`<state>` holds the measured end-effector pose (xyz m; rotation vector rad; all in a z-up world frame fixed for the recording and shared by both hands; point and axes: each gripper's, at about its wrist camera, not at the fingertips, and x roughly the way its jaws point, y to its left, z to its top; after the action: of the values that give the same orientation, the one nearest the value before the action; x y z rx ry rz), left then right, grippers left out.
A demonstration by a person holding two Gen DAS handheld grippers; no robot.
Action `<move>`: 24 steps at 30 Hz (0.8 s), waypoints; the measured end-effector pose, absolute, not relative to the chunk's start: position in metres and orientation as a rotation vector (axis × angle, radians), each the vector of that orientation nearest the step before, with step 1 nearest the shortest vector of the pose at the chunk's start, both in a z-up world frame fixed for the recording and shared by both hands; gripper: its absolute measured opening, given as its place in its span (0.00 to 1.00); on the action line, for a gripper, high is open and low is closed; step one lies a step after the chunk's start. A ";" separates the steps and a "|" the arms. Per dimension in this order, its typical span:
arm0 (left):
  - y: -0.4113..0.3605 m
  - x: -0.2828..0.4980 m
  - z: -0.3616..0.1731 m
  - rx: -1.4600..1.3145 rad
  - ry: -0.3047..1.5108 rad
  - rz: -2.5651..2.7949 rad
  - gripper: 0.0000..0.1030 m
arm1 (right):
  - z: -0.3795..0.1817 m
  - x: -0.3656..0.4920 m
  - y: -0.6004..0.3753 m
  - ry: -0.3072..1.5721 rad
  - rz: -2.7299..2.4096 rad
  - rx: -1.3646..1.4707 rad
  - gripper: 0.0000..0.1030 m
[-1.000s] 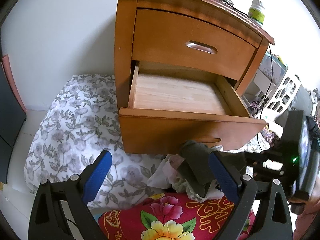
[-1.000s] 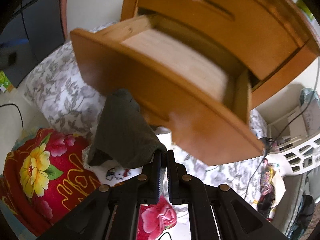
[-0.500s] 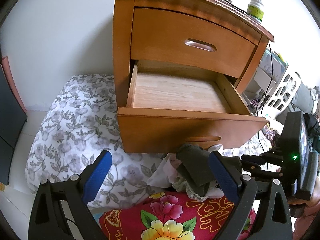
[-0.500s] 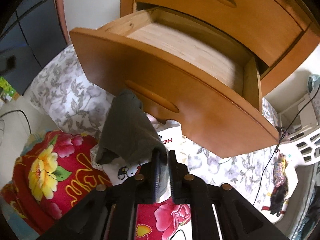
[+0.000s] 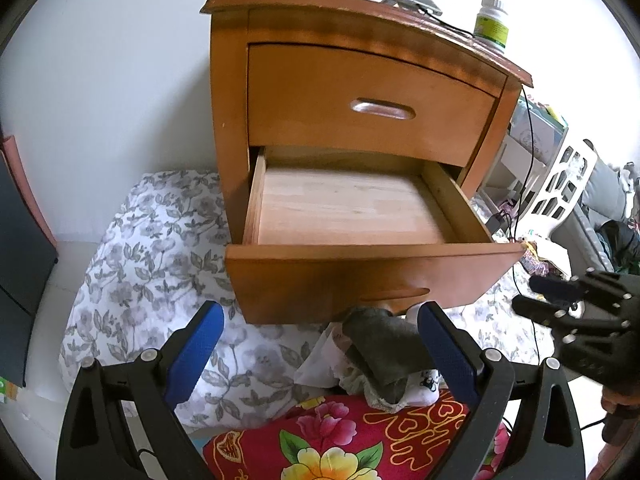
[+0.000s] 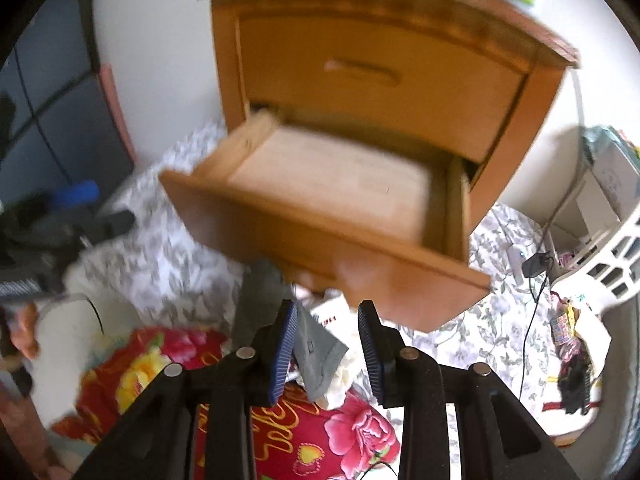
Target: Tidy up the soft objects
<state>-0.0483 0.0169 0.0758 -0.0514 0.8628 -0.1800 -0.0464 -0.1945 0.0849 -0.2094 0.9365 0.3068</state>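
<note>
Grey sock [image 5: 384,350], limp and light, best pinched mid-fold; right gripper [image 6: 327,344] just parted, released; left gripper [image 5: 320,352] agape, empty.

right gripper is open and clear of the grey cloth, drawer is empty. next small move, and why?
Probably bring the right gripper, whose jaws have just been opening with nothing gripped, back down onto the grey cloth and close. The cloth lies on the pile below the empty open drawer.

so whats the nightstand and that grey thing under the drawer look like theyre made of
Nightstand: looks like wood with a glossy orange-brown varnish; grain shows, and the open drawer floor is paler, seemingly unfinished. Grey cloth: seems soft knit fabric, matte and creased.
</note>
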 end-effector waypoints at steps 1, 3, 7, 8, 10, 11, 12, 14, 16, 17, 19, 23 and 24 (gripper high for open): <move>0.016 -0.048 0.077 -0.049 0.859 -0.181 0.95 | 0.089 -0.047 -0.197 0.926 0.300 -0.192 0.45; 0.013 -0.047 0.078 -0.043 0.855 -0.184 0.95 | 0.098 -0.049 -0.202 0.899 0.272 -0.143 0.56; 0.007 -0.044 0.079 -0.034 0.848 -0.189 0.95 | 0.102 -0.049 -0.207 0.890 0.236 -0.094 0.67; 0.007 -0.044 0.079 -0.034 0.848 -0.190 0.95 | 0.102 -0.048 -0.208 0.894 0.227 -0.085 0.71; 0.006 -0.043 0.077 -0.038 0.850 -0.185 0.95 | 0.098 -0.046 -0.210 0.907 0.218 -0.070 0.73; 0.006 -0.042 0.075 -0.040 0.851 -0.182 0.95 | 0.095 -0.044 -0.211 0.915 0.214 -0.060 0.77; 0.006 -0.041 0.074 -0.044 0.854 -0.178 0.95 | 0.091 -0.042 -0.213 0.925 0.206 -0.049 0.82; 0.006 -0.038 0.072 -0.046 0.861 -0.167 0.95 | 0.086 -0.040 -0.216 0.938 0.191 -0.032 0.86; 0.006 -0.036 0.070 -0.044 0.864 -0.157 0.95 | 0.081 -0.036 -0.220 0.949 0.173 -0.017 0.92; 0.005 -0.035 0.069 -0.042 0.864 -0.152 0.95 | 0.080 -0.036 -0.223 0.949 0.169 -0.012 0.97; 0.004 -0.033 0.067 -0.036 0.862 -0.137 0.95 | 0.078 -0.034 -0.227 0.947 0.159 -0.002 1.00; 0.003 -0.030 0.064 -0.037 0.857 -0.111 0.95 | 0.075 -0.031 -0.230 0.948 0.146 0.005 1.00; 0.003 -0.030 0.063 -0.039 0.859 -0.107 0.95 | 0.074 -0.030 -0.231 0.952 0.144 0.008 1.00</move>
<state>-0.0297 0.0025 0.0626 -0.0387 0.8586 -0.1070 -0.0305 -0.2305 0.0744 0.0075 0.9520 0.1440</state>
